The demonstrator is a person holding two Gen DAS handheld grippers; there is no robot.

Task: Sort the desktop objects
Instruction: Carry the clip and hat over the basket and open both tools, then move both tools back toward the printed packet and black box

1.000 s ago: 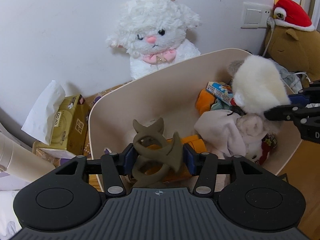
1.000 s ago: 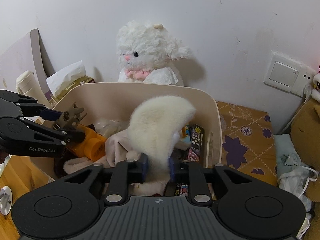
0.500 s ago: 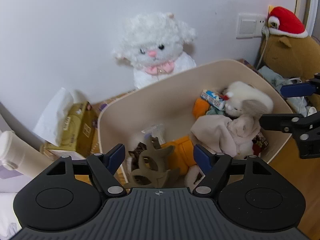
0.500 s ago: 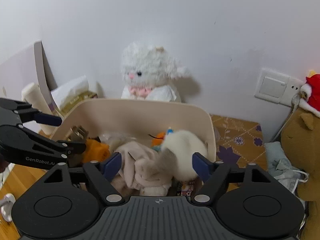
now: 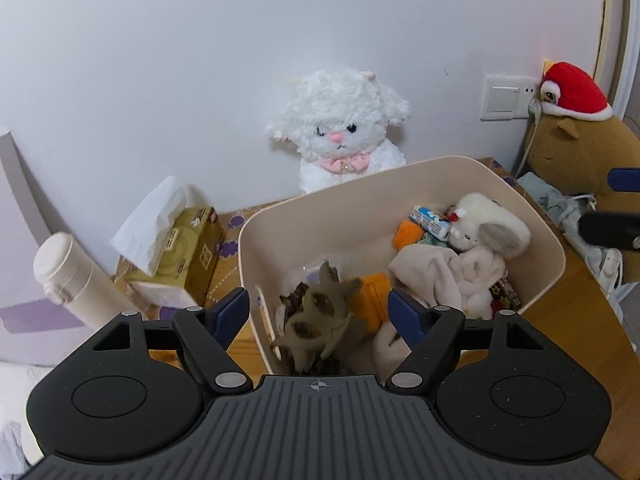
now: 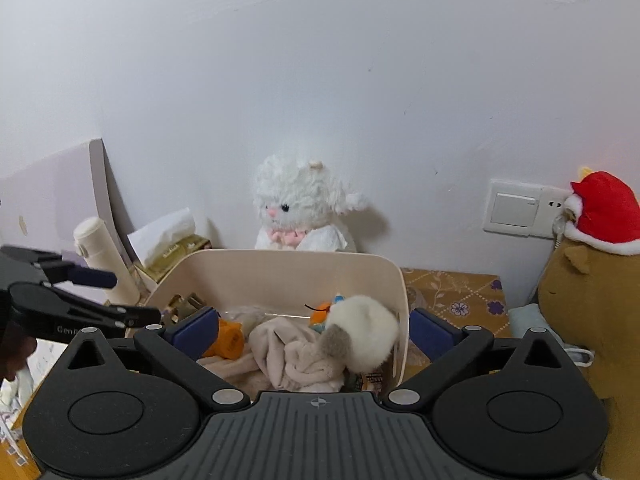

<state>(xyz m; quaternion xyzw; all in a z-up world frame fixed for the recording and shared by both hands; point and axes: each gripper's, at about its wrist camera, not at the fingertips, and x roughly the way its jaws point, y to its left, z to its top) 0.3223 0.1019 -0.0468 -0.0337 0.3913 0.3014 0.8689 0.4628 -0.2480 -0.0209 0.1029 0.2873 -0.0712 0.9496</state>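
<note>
Cream plastic bin (image 5: 532, 216) now holds both drops: the brown hair clip (image 5: 320, 320) near-left, the white plush (image 6: 364, 332) right. Left claw (image 5: 318, 314) stands apart, empty; right claw (image 6: 314, 330) is opening, emptied, free for another item.

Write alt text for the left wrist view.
The open left gripper hovers over a cream bin holding a brown hair claw, a small white plush and other soft items. Behind the bin, a white lamb plush sits against the wall beside a tissue box.
</note>
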